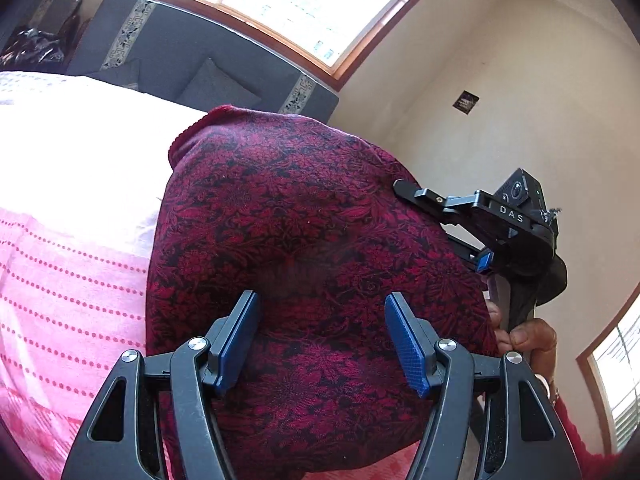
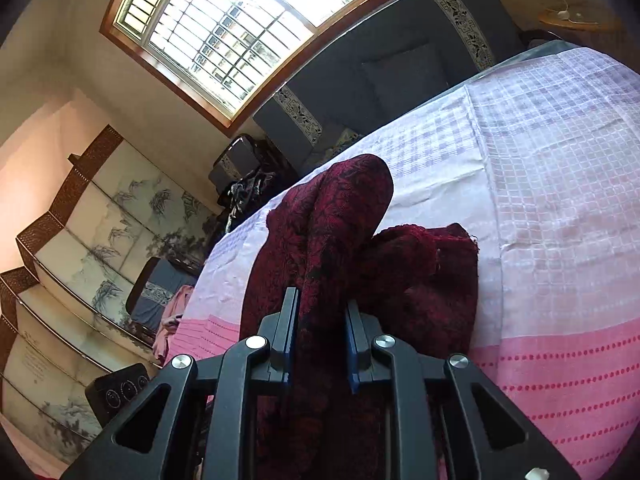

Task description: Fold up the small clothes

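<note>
Your left gripper (image 1: 322, 338) has its fingers apart over the dark red patterned garment (image 1: 312, 240), which fills the gap between them without being pinched. Your right gripper (image 2: 322, 344) has its fingers clamped on a raised fold of the same garment (image 2: 344, 216), lifted off the bed (image 2: 560, 200). The garment's ribbed edge (image 1: 188, 136) curls toward the bed's middle. Past the cloth, the pink and white bedspread (image 1: 72, 240) lies open on the left; the sofa (image 1: 192, 52) sits beyond the far edge.
</note>
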